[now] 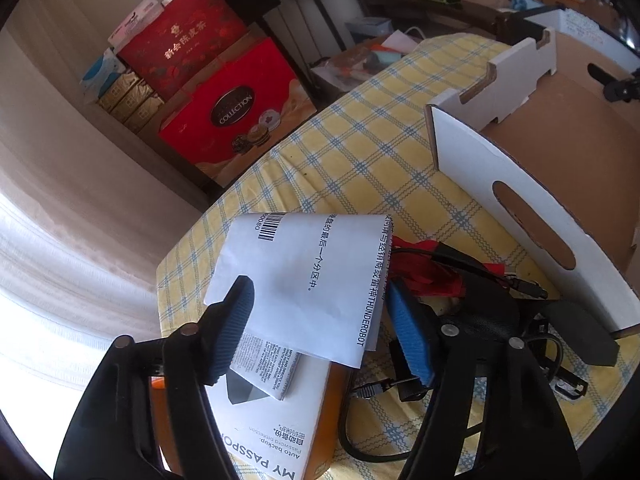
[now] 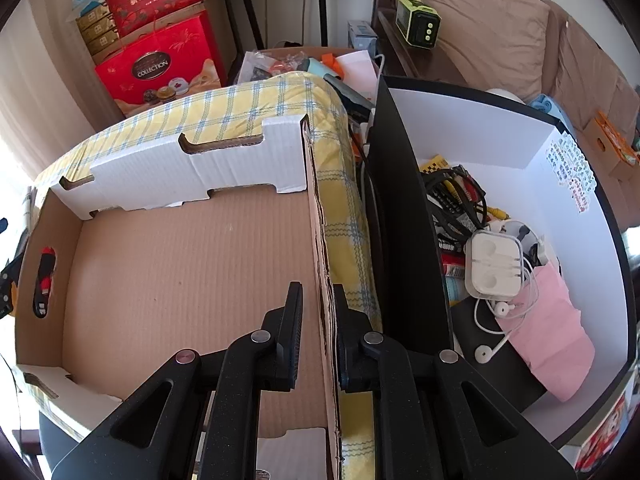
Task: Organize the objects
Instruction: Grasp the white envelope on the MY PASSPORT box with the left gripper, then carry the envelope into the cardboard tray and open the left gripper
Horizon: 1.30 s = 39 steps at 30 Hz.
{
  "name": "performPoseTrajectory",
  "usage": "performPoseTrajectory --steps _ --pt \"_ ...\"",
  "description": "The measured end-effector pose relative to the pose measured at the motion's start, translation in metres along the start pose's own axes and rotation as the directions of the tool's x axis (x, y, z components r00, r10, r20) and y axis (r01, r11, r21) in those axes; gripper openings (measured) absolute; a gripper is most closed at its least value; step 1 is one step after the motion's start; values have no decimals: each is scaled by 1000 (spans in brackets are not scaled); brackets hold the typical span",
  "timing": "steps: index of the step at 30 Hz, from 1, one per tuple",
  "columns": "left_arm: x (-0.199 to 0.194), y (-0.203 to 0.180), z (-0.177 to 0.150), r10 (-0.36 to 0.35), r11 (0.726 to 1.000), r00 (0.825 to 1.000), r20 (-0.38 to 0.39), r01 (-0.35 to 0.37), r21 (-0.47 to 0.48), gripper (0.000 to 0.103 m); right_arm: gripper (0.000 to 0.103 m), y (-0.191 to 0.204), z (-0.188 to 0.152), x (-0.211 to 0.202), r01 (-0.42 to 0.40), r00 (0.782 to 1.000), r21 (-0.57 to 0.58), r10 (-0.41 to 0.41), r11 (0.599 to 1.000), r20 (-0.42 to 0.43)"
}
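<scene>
Your left gripper [image 1: 320, 332] points steeply down over the white-and-orange box [image 1: 280, 432] at the near edge of the checked tablecloth [image 1: 352, 160]. Jaws released, partway apart, not pressing on anything; a folded white paper sheet [image 1: 304, 280] lies on the box between the blue pads [image 1: 408, 336], and I can't tell whether the left pad touches it. Black cables [image 1: 472, 264] and something red sit just right of the box, between it and the cardboard tray [image 1: 520, 208]. Your right gripper [image 2: 318, 328] also points steeply down, clenched on the tray's right side wall [image 2: 320, 240], one finger inside, one outside. Tray floor is bare. Right of the tray stands an open bin [image 2: 576, 240] holding earphones [image 2: 496, 264], cables and a pink bag [image 2: 548, 320].
</scene>
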State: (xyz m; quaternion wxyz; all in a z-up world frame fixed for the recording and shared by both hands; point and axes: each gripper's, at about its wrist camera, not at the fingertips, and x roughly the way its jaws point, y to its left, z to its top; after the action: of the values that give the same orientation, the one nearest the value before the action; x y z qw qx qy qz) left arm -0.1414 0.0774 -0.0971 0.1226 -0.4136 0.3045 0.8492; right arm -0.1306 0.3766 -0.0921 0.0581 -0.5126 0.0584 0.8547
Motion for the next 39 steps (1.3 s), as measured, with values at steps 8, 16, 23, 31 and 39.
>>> performPoseTrajectory --steps 8,16,23,31,39 --pt "-11 1 -5 -59 998 997 43 59 15 22 13 0 0 1 0 1000 -2 0 1000 -8" --pt "-35 39 -6 -167 971 976 138 187 -152 9 15 1 0 2 4 1000 -2 -4 1000 -13" --pt "-59 87 -7 -228 901 943 243 299 -314 5 15 -1 0 5 10 1000 5 -9 1000 -20" --pt "-89 113 3 -315 807 875 366 450 -382 4 15 -2 0 4 12 1000 13 -12 1000 -15" --pt "-99 77 28 -469 712 775 423 616 -337 4 15 -2 0 0 14 1000 8 -14 1000 -13"
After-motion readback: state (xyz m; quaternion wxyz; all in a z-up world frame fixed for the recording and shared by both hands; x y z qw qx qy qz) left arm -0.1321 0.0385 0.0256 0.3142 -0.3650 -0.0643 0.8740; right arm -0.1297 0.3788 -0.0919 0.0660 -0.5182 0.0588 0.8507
